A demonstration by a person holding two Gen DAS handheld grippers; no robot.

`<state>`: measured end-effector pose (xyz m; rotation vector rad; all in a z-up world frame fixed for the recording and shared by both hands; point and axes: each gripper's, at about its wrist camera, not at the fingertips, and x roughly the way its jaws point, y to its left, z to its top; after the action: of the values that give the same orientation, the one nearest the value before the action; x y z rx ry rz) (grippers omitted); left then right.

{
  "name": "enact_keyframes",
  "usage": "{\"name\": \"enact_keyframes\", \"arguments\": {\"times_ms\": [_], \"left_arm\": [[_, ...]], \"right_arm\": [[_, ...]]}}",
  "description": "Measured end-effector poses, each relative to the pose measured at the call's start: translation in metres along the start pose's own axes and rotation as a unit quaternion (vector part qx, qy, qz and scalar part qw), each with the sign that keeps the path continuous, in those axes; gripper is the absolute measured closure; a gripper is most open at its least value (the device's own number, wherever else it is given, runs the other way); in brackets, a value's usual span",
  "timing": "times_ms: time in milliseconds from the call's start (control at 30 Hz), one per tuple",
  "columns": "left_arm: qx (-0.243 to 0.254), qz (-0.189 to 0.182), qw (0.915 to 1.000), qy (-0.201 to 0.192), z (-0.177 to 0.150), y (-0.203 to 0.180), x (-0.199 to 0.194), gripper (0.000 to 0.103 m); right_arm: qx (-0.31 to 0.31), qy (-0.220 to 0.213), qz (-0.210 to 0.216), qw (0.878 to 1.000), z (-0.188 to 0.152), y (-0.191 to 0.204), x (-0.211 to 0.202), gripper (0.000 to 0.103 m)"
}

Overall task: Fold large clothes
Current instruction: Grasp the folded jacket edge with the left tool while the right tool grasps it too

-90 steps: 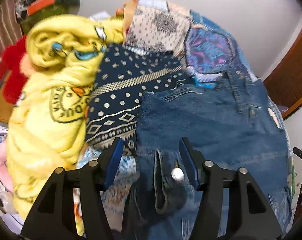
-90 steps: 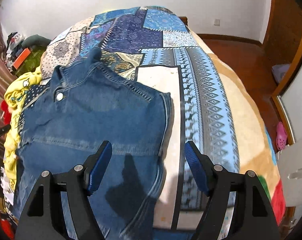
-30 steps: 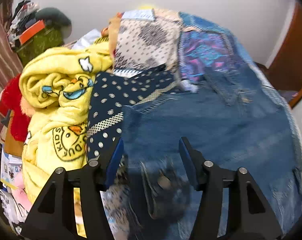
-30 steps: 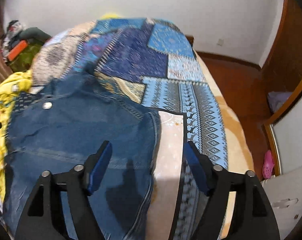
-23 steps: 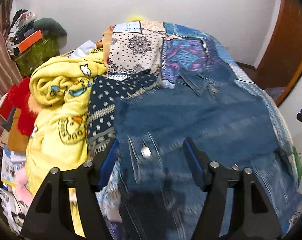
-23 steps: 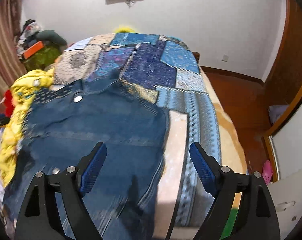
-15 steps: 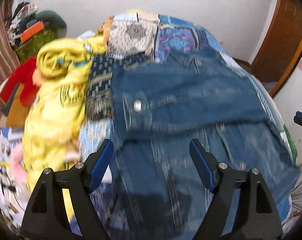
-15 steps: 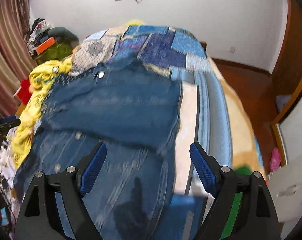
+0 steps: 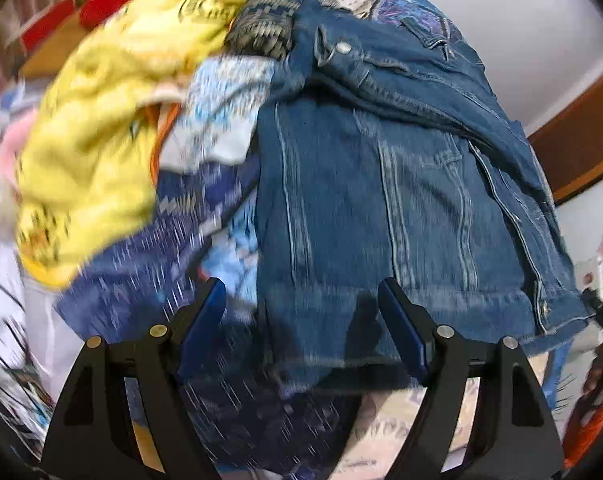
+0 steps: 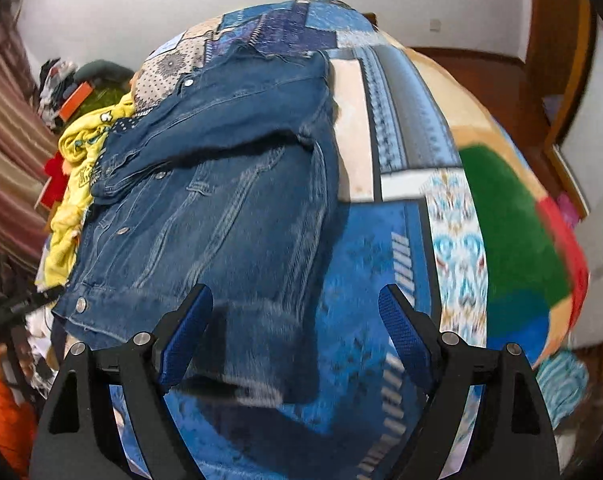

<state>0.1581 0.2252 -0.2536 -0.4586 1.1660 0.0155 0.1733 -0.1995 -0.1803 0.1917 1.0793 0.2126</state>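
- Yellow garment [image 9: 101,120] heaped at the upper left of the left view, beside the jacket.
- Left gripper [image 9: 301,320]: jaws spread, holding nothing, over the jacket's hem.
- Jacket [image 10: 221,184] lies on the bed [image 10: 441,184], centre-left of the right view, sleeve folded across it.
- Right gripper [image 10: 297,324]: jaws spread, empty, above the jacket's lower edge.

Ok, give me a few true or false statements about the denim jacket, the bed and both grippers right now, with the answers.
1. The denim jacket lies on the patchwork bedspread. True.
2. The left gripper is clamped on the jacket. False: its jaws are open, holding nothing.
3. The right gripper is open. True.
4. A sleeve is folded across the jacket's front. True.
5. The yellow blanket lies on top of the jacket. False: it is piled beside it.
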Motion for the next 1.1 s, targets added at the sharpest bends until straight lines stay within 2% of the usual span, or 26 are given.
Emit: {"name": "enact_keyframes", "arguments": {"times_ms": [233,267,300,333,367,433,467,533,667,733,800,967,1100], "left_arm": [[-0.04,-0.03,0.9988,-0.004,-0.026,0.007,0.004,0.026],[-0.051,-0.036,0.998,-0.009,-0.029,0.009,0.004,0.027],[-0.059,-0.041,0.9973,-0.012,-0.031,0.011,0.004,0.028],[-0.064,-0.045,0.9968,-0.016,-0.032,0.011,0.004,0.034],[-0.067,-0.047,0.9965,-0.018,-0.032,0.012,0.003,0.043],[-0.071,-0.051,0.996,-0.019,-0.032,0.012,0.003,0.053],[-0.066,-0.044,0.9966,-0.021,-0.031,0.011,0.002,0.06],[-0.045,-0.026,0.9982,-0.029,-0.029,0.007,-0.001,0.074],[-0.023,-0.024,0.9982,-0.051,-0.024,0.003,-0.013,0.087],[-0.017,-0.024,0.9977,-0.061,-0.021,0.0,-0.017,0.091],[-0.011,-0.021,0.9975,-0.066,-0.015,-0.005,-0.022,0.092],[0.021,-0.009,0.9955,-0.092,0.005,-0.024,-0.035,0.092],[0.038,-0.014,0.9924,-0.117,0.029,-0.038,-0.043,0.093]], "right_arm": [[0.017,-0.007,0.027,0.999,-0.016,0.002,-0.002,0.02],[0.019,-0.008,0.03,0.999,-0.018,0.003,-0.002,0.021],[0.02,-0.008,0.036,0.999,-0.02,0.005,-0.001,0.027],[0.021,-0.006,0.04,0.999,-0.021,0.006,0.0,0.035],[0.025,-0.005,0.047,0.999,-0.022,0.006,0.001,0.038],[0.04,-0.011,0.056,0.998,-0.024,0.006,0.001,0.047],[0.04,-0.014,0.056,0.998,-0.025,0.007,0.001,0.051],[0.043,-0.021,0.054,0.997,-0.027,0.009,-0.002,0.067],[0.052,-0.033,0.063,0.996,-0.029,0.009,-0.004,0.08],[0.05,-0.04,0.064,0.996,-0.027,0.011,-0.005,0.087],[0.046,-0.045,0.067,0.996,-0.023,0.014,-0.007,0.09],[0.019,-0.073,0.087,0.993,0.002,0.023,-0.011,0.091],[-0.008,-0.09,0.099,0.991,0.025,0.034,-0.01,0.092]]}}
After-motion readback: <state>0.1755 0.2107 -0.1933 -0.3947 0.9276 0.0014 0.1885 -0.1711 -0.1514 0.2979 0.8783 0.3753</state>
